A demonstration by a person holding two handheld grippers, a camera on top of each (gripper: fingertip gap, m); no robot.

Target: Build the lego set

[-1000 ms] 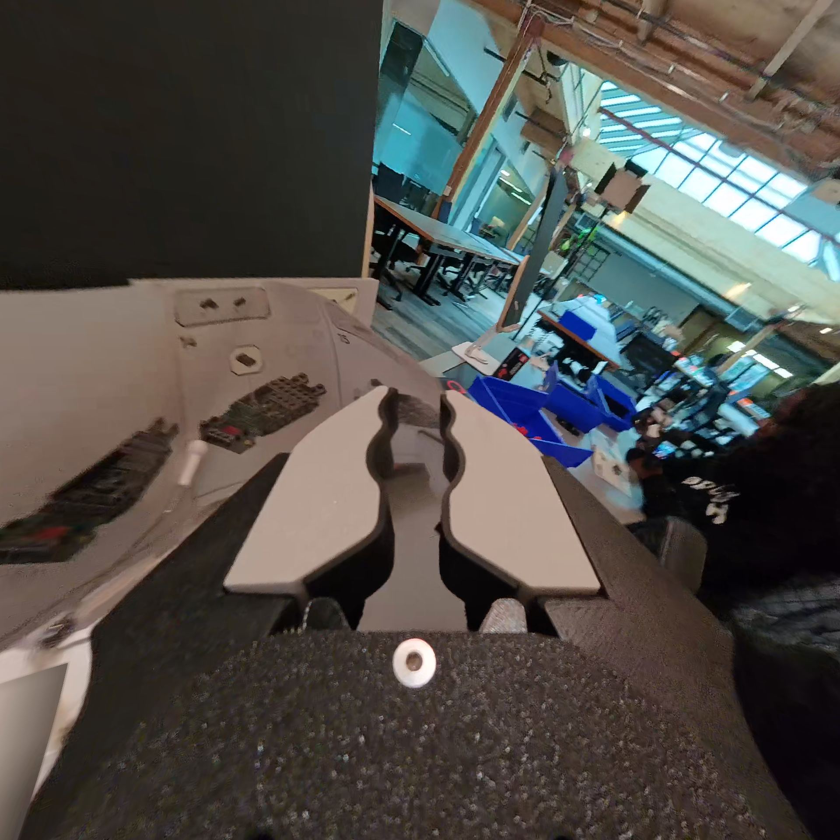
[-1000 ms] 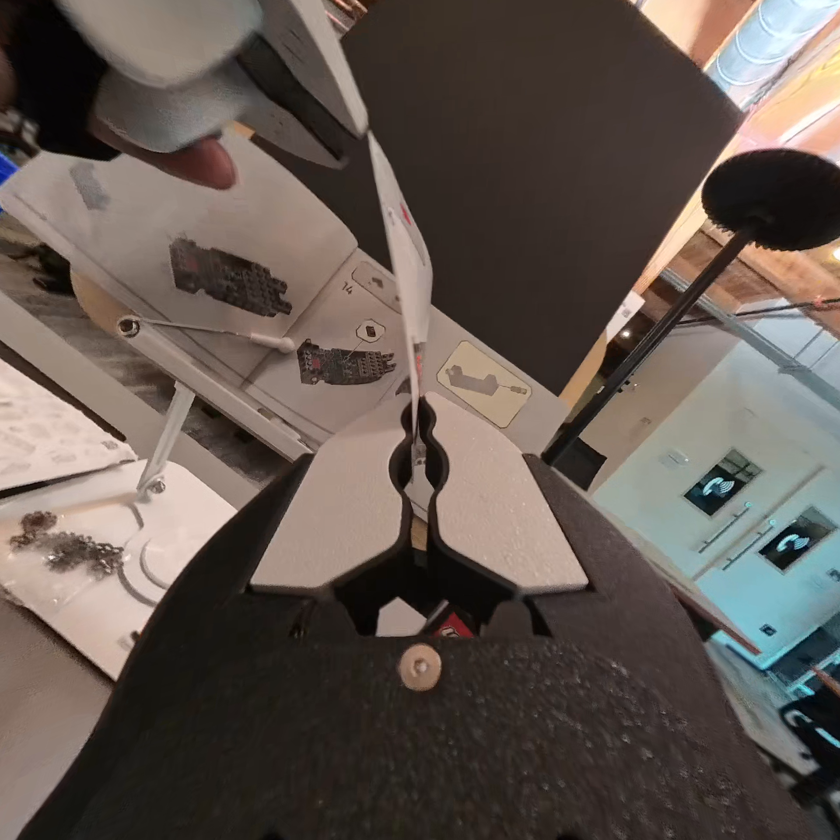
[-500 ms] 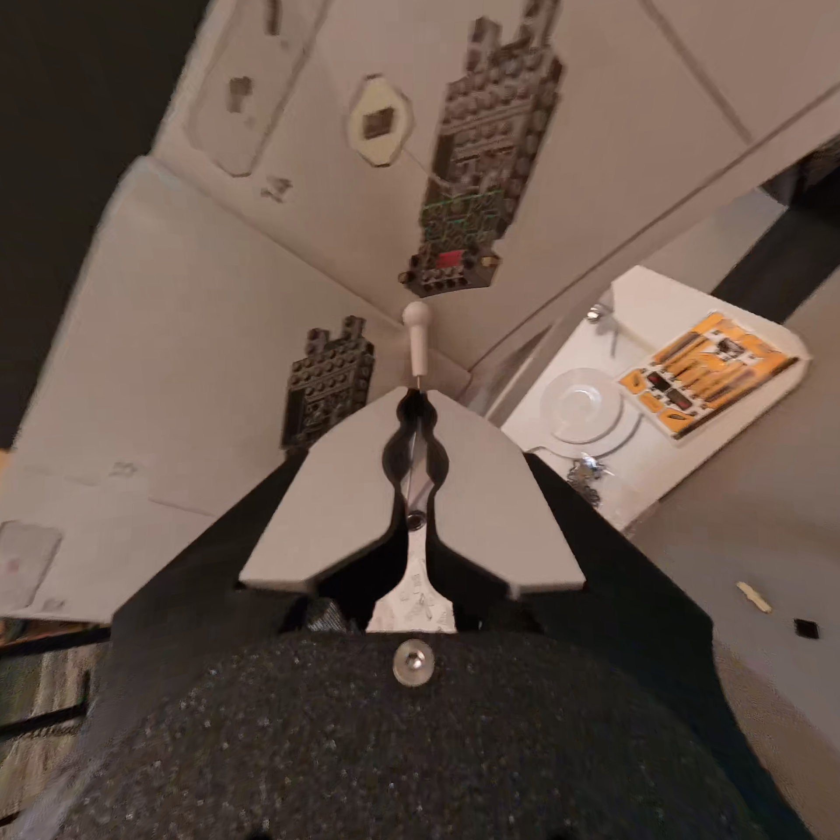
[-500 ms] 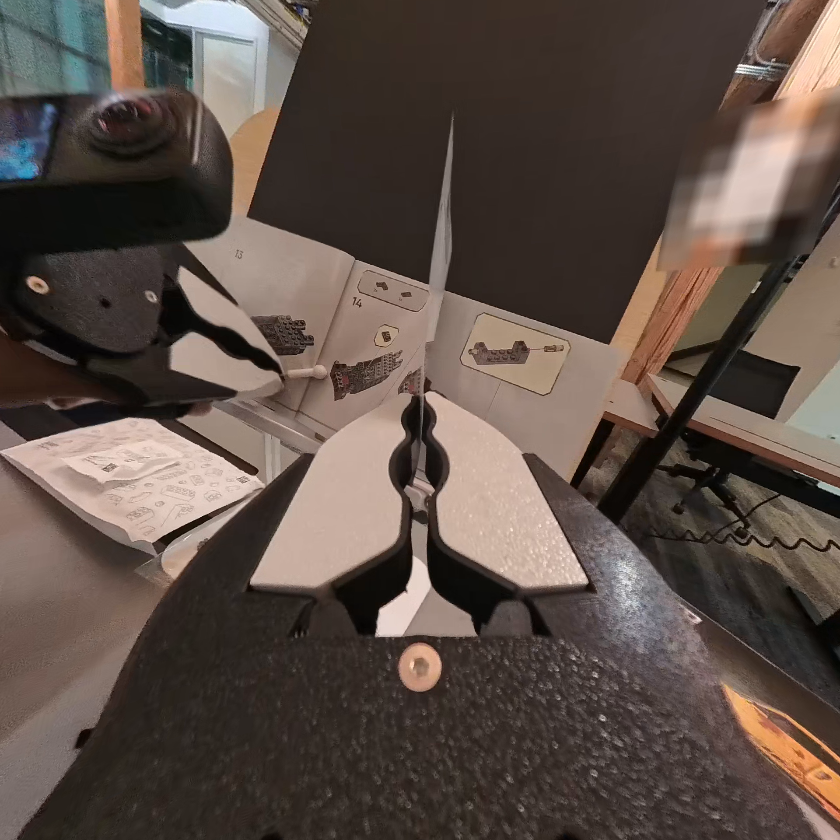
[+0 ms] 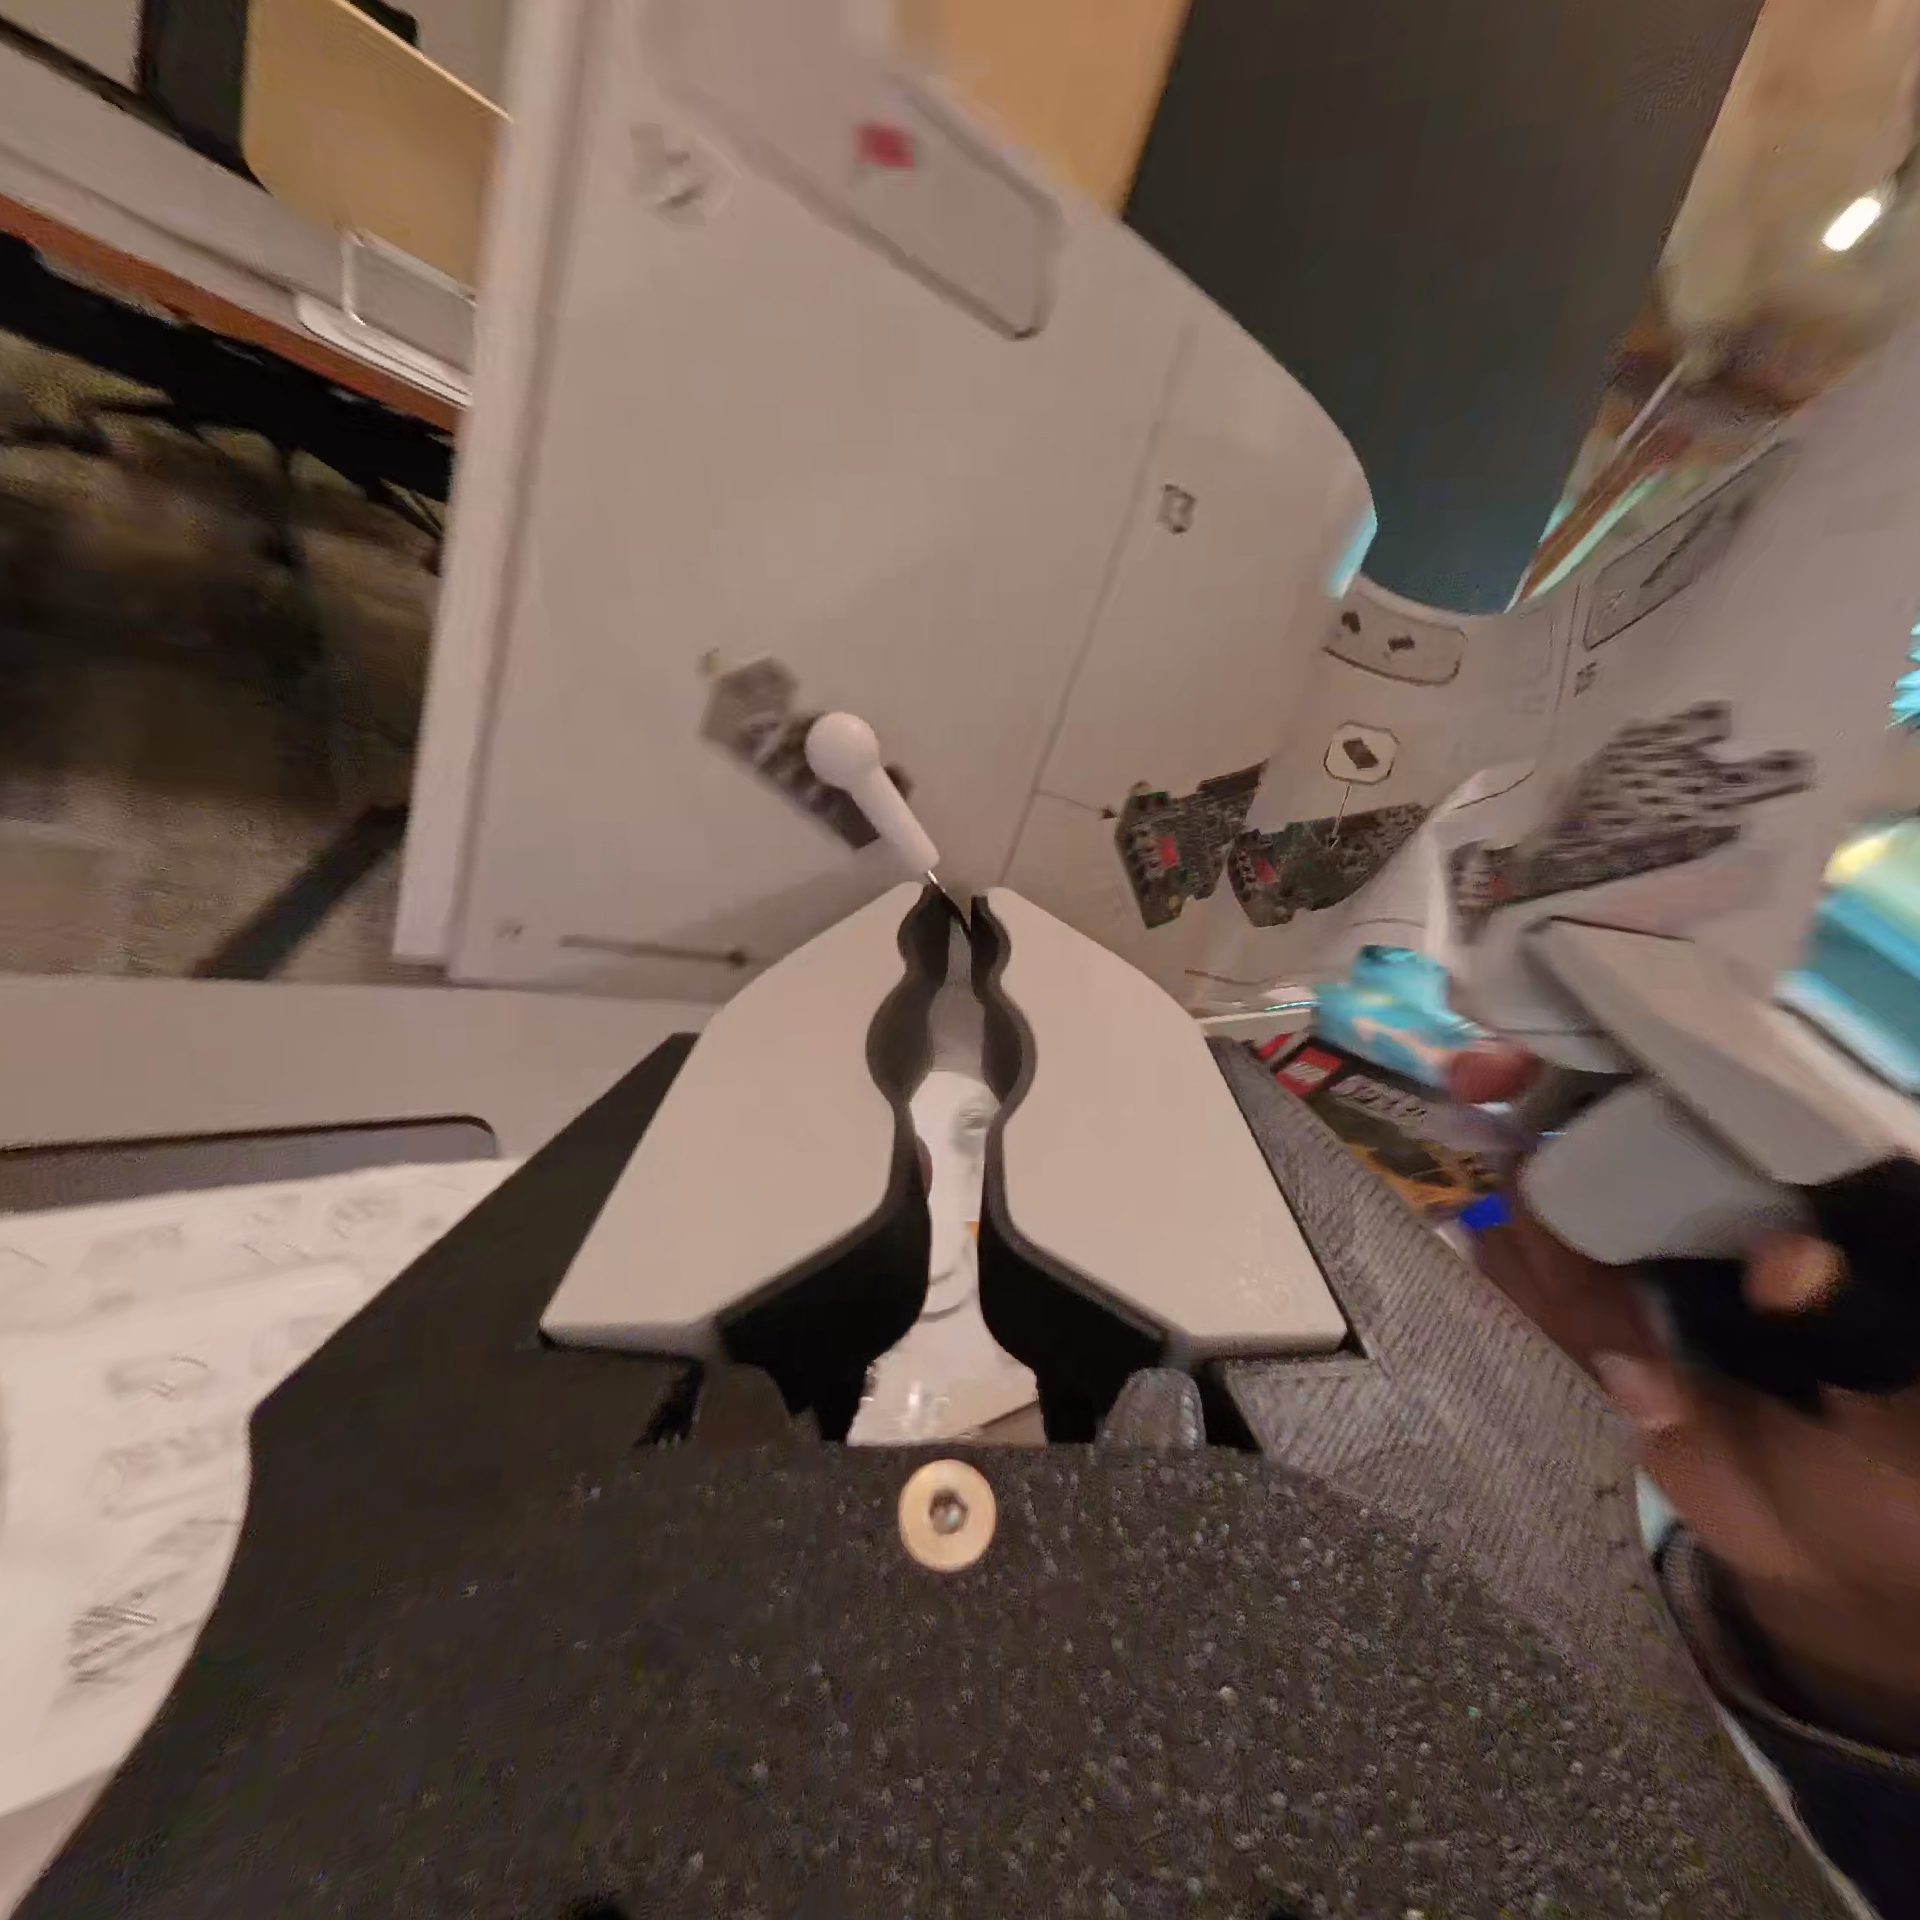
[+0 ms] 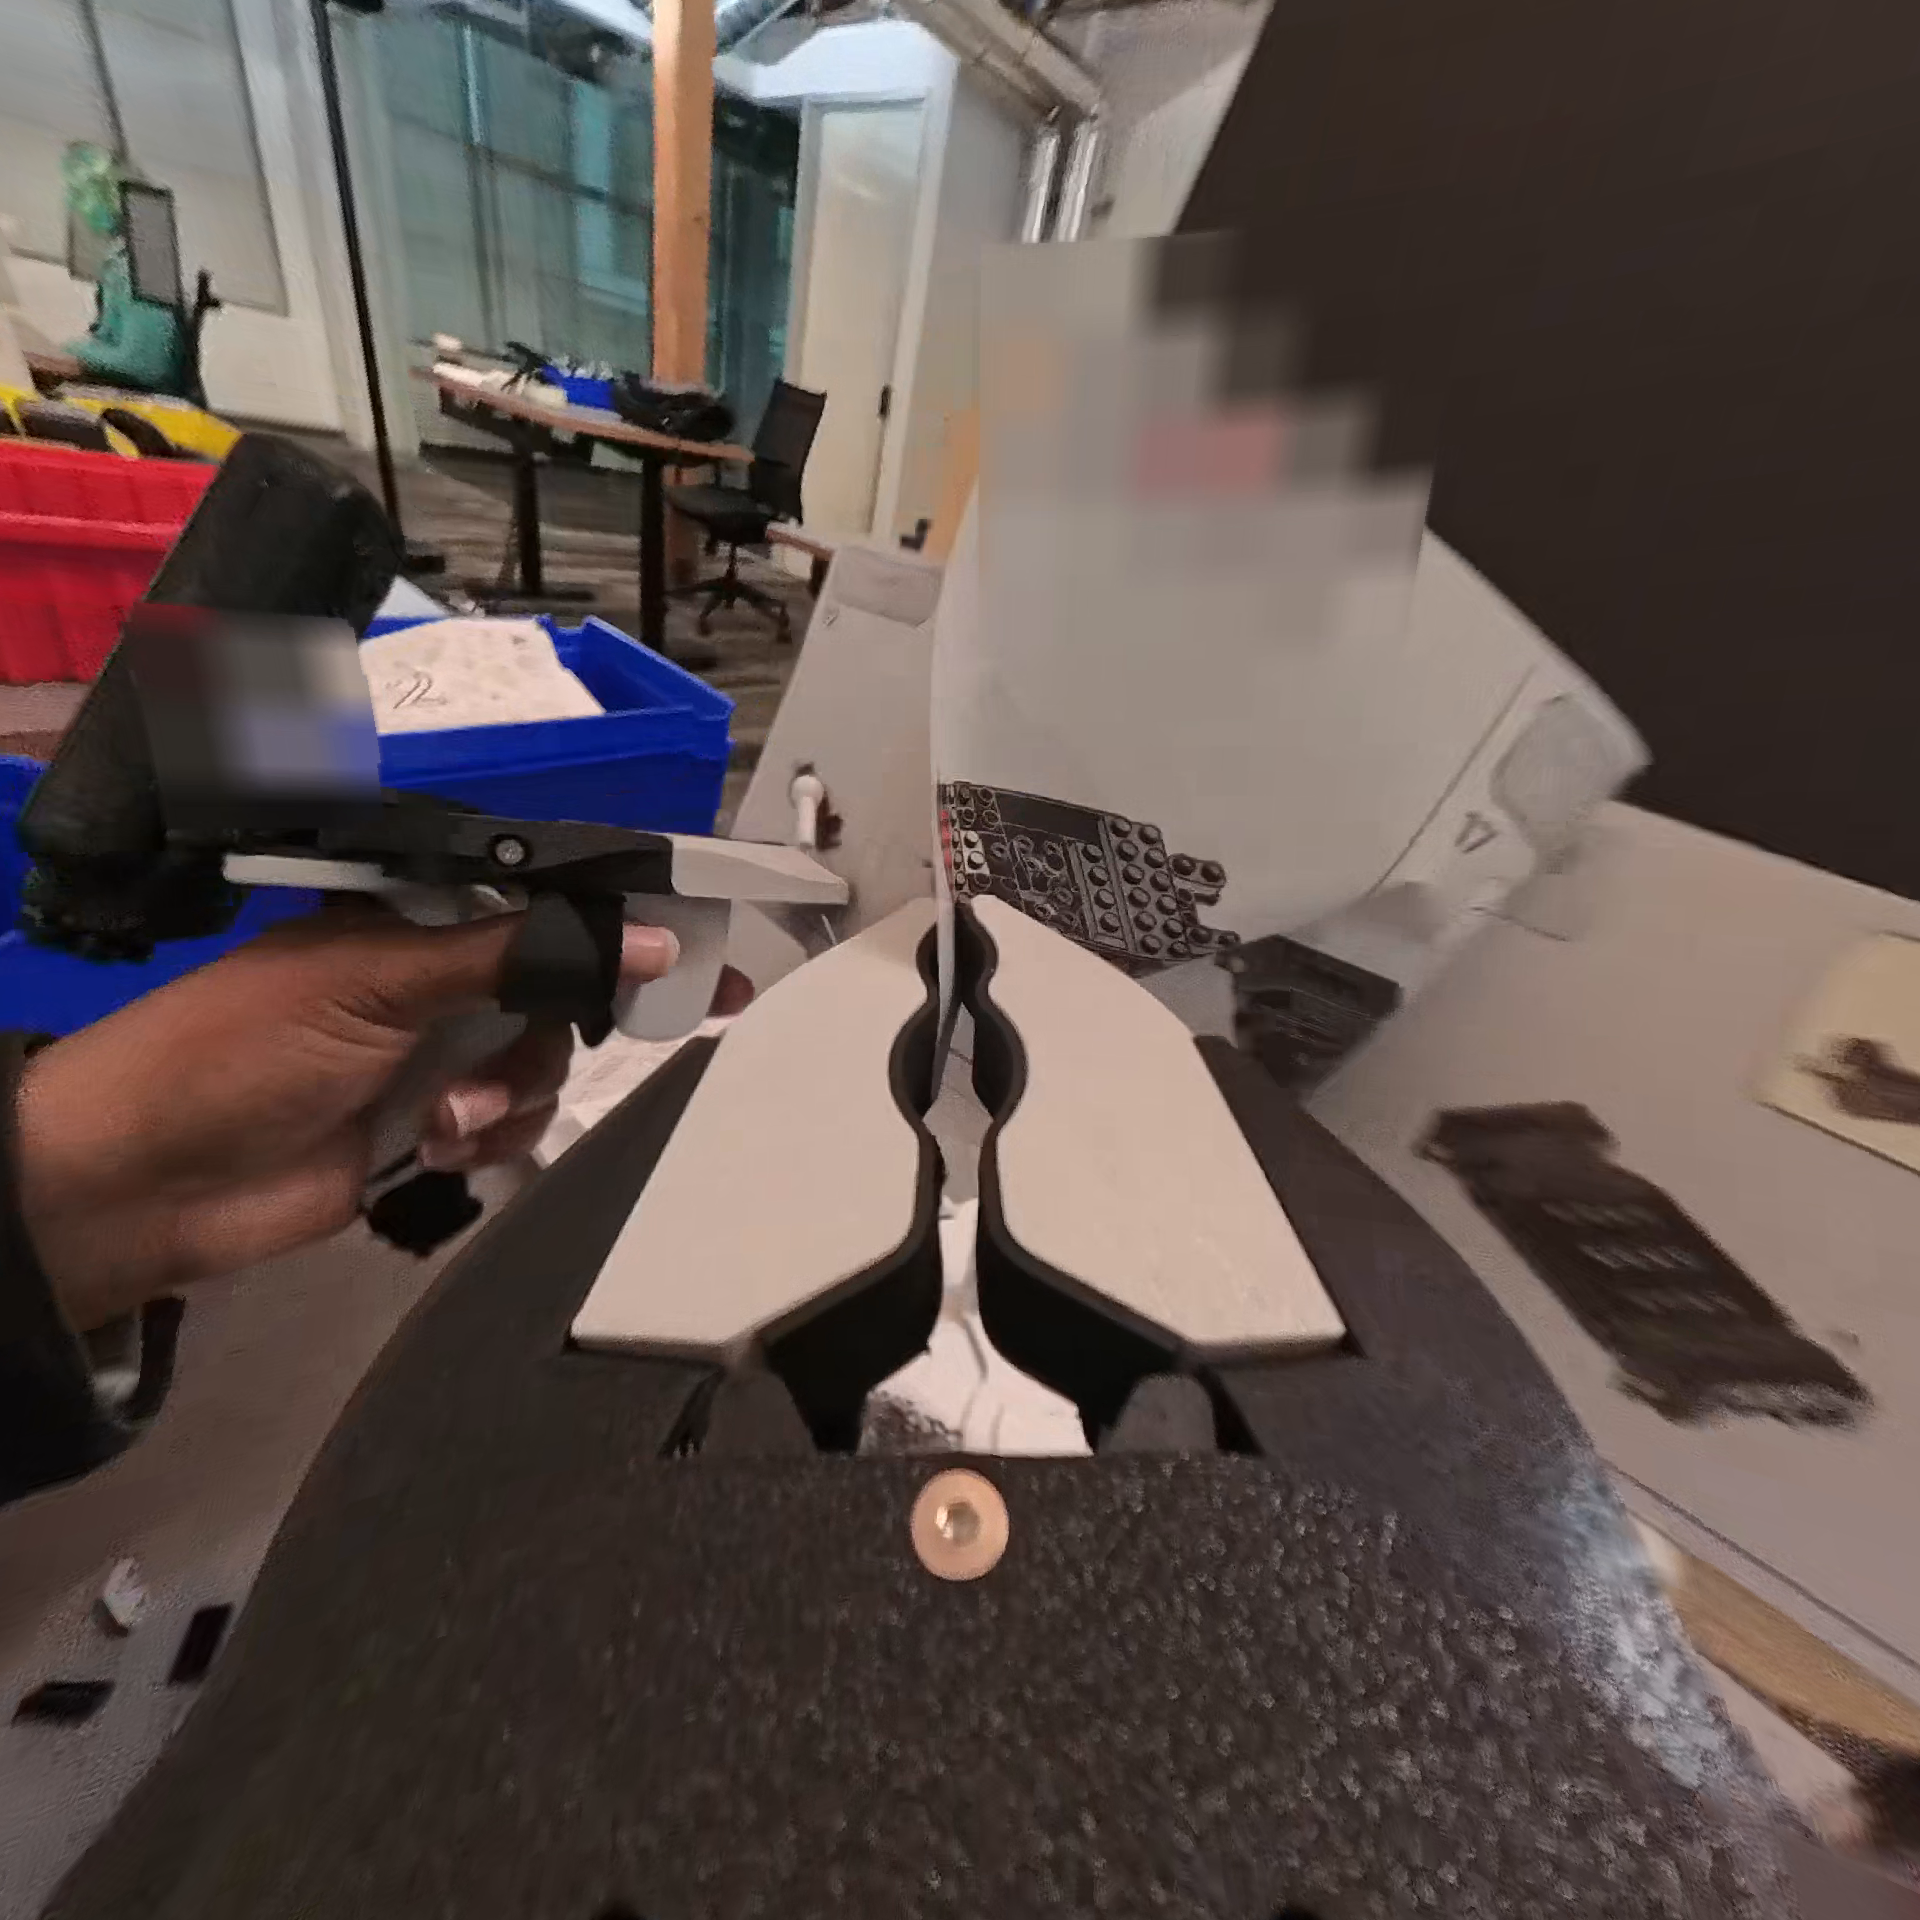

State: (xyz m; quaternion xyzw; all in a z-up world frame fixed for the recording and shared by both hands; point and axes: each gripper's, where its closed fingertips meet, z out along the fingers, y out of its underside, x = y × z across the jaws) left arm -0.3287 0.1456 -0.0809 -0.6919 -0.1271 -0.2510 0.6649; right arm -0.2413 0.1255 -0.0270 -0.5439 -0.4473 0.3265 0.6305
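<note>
The instruction booklet (image 5: 831,520) stands open on a stand, with printed build steps on its pages (image 6: 1081,862). My right gripper (image 6: 954,920) is shut on the lower edge of one page, which stands up edge-on and curls to the right. My left gripper (image 5: 956,906) is closed on the thin wire of the stand's white-tipped page-holder arm (image 5: 847,748). In the right wrist view the left gripper (image 6: 769,883), held by a hand, sits just left of the held page. The right gripper (image 5: 1662,1132) shows blurred at the right of the left wrist view.
A black backboard (image 6: 1662,416) stands behind the booklet. A printed paper sheet (image 5: 156,1351) lies at front left. A Lego box (image 5: 1382,1132) lies behind the stand. Blue bins (image 6: 561,748) and a red bin (image 6: 73,561) are on the left. Small dark pieces (image 6: 197,1642) lie on the table.
The right gripper has carried the held page leftward across the booklet. The left gripper has kept hold of the page-holder arm and swung it; both views have turned.
</note>
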